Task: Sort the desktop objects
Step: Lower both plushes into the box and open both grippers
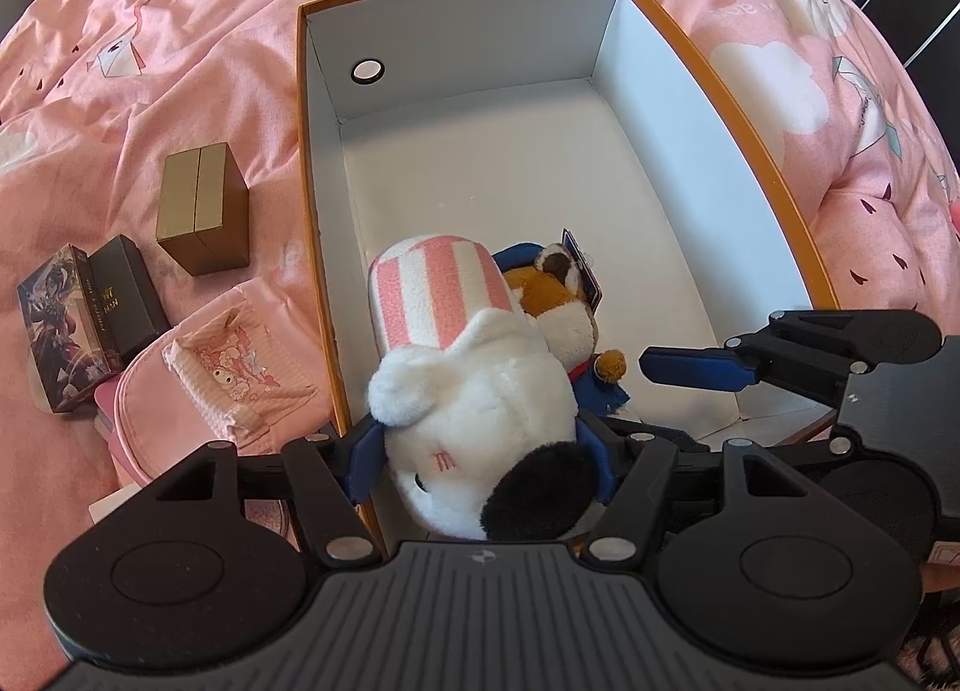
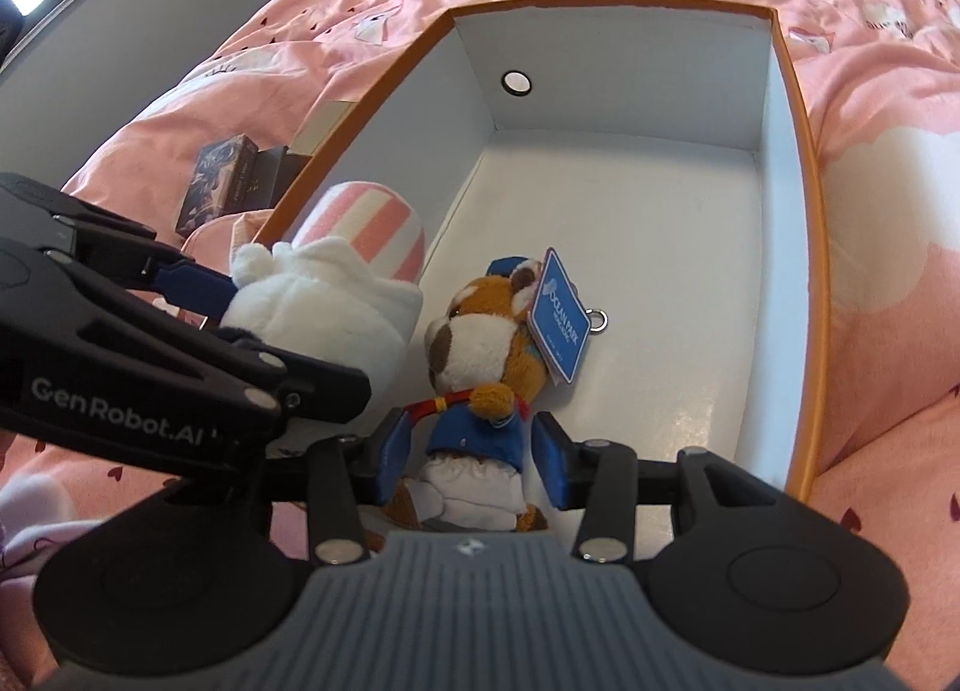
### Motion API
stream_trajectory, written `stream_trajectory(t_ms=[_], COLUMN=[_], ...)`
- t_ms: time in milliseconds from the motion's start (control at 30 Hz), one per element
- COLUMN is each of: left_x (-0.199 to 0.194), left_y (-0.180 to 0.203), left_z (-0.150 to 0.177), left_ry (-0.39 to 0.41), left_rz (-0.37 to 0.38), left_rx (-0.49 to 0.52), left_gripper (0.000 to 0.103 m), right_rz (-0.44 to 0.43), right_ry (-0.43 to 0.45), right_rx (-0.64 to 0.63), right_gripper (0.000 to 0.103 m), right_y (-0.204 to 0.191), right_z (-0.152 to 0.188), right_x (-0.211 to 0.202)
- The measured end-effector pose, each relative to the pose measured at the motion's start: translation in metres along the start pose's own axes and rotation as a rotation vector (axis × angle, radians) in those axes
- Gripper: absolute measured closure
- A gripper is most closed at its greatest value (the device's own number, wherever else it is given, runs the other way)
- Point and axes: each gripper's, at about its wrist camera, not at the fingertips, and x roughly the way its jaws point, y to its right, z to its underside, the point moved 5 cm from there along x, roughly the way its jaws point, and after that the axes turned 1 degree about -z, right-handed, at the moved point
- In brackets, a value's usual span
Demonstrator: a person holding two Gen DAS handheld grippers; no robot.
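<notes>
Right wrist view: we read "OCEAN PARK" on the blue paper tag [image 2: 559, 322] of a small brown-and-white plush animal in a blue jacket [image 2: 480, 355], which lies on the white floor of the open orange-rimmed cardboard box [image 2: 798, 163]. "GenRobot.AI" is printed in white on the black left gripper [image 1: 480, 460], which enters from the left of this view. The pink printed quilt [image 2: 888, 247] under the box carries "Paper Crane", seen upside down.

We see the right gripper [image 2: 474, 460] with its blue fingers [image 2: 553, 466] on either side of the animal's lower body, gaps showing on both sides; the jaws stand part open and grip nothing.

Left wrist view: the left gripper's jaws stand wide, one blue pad [image 1: 363, 457] at each flank of a white plush dog with a black ear and a pink-and-white striped cap [image 1: 474, 391]. The dog rests in the box's near left corner, just beside the animal; whether the pads press on it we cannot tell.

Outside the box's left wall lie a gold rectangular carton [image 1: 204, 208], a black slim carton with gold lettering [image 1: 123, 295], partly legible as "NAN", an illustrated dark carton [image 1: 57, 325], and a pink fabric pouch with a cartoon rabbit patch [image 1: 216, 385].
</notes>
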Motion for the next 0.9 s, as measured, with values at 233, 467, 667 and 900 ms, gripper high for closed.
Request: stream_trajectory(t_ms=[233, 467, 667, 900], left_x=[-0.002, -0.010, -0.011, 0.001], left_y=[-0.001, -0.003, -0.009, -0.006], left_z=[0.002, 0.008, 0.012, 0.010], left_ry=[0.011, 0.033, 0.045, 0.040], left_rz=[0.019, 0.031, 0.049, 0.032], left_rx=[-0.002, 0.009, -0.004, -0.004], left_gripper=[0.027, 0.036, 0.048, 0.063], right_rz=[-0.063, -0.107, -0.114, -0.089], right_ry=[-0.024, -0.066, -0.083, -0.130], right_rx=[-0.067, -0.106, -0.077, -0.085], right_gripper=[0.056, 0.056, 0.056, 0.057], right_y=[0.003, 0.003, 0.006, 0.004], right_z=[-0.005, -0.007, -0.018, -0.025], right_x=[-0.009, -0.011, -0.004, 0.018])
